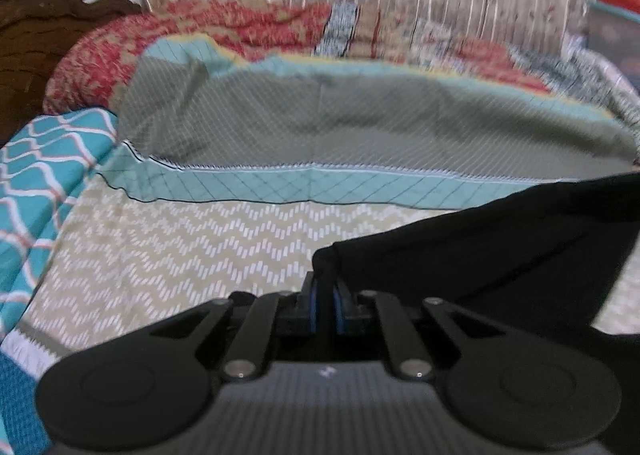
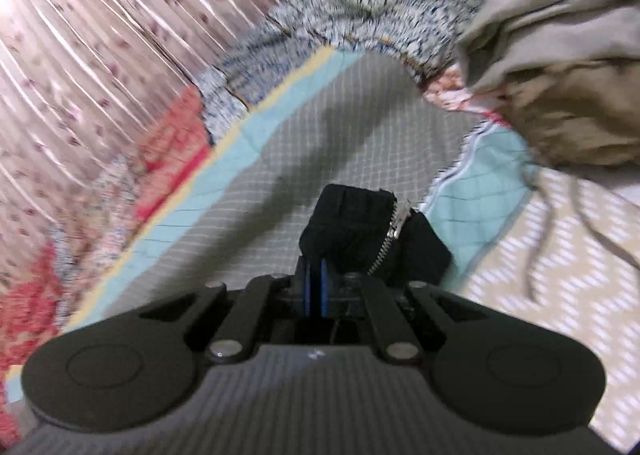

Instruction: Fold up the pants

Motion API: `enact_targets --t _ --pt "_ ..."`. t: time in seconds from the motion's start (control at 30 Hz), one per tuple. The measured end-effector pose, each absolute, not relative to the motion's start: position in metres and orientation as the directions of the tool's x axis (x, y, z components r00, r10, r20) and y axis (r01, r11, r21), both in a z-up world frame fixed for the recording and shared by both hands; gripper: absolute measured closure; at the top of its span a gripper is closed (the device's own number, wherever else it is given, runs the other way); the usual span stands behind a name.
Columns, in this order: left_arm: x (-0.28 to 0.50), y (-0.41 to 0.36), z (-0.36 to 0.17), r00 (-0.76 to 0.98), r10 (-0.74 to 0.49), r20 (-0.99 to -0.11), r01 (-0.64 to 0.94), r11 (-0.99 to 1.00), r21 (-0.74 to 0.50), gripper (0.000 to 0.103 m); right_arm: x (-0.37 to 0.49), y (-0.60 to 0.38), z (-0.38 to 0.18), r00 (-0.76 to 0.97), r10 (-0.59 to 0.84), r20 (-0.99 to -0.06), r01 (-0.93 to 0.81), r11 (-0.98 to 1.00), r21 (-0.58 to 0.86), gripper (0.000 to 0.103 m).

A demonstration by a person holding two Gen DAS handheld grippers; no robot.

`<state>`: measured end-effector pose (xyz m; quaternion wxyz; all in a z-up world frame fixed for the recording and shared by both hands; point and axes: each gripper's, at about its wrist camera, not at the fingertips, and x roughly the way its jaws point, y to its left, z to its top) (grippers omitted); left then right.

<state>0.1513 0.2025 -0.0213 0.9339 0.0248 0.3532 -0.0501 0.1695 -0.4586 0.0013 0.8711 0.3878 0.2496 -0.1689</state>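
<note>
You have no readable brand, label or writing in either view. Your left gripper (image 1: pixel 325 301) is clamped on a corner of the black pants (image 1: pixel 500 251), whose cloth spreads up and right from its jaws over the zigzag bedspread (image 1: pixel 180 251). Your right gripper (image 2: pixel 315 287) pinches the pants' bunched edge beside the silver zipper (image 2: pixel 390 241), above the grey checked quilt (image 2: pixel 320 127).
</note>
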Motion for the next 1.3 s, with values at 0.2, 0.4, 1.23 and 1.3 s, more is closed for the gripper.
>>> enact_targets --t 0.2,0.4,1.23,1.3 --pt "0.068 0.220 -0.013 0.766 -0.079 -0.638 0.086 0.996 -0.020 0.096 0.040 -0.462 0.006 0.862 -0.086 -0.499 0.445 0.601 0.664 0.096" --pt "-0.004 0.239 -0.028 0.743 -0.093 -0.662 0.043 0.995 -0.091 0.096 -0.071 -0.464 -0.018 0.861 -0.071 -0.504 0.450 0.570 0.688 0.096" --pt "-0.039 0.291 -0.079 0.663 -0.345 -0.664 -0.248 0.737 -0.629 0.025 -0.099 -0.495 -0.100 0.825 -0.085 -0.559 0.557 0.294 0.777 0.059" --pt "-0.036 0.293 -0.083 0.673 -0.350 -0.652 -0.270 0.704 -0.657 0.020 -0.091 -0.494 -0.105 0.808 -0.073 -0.585 0.576 0.310 0.756 0.060"
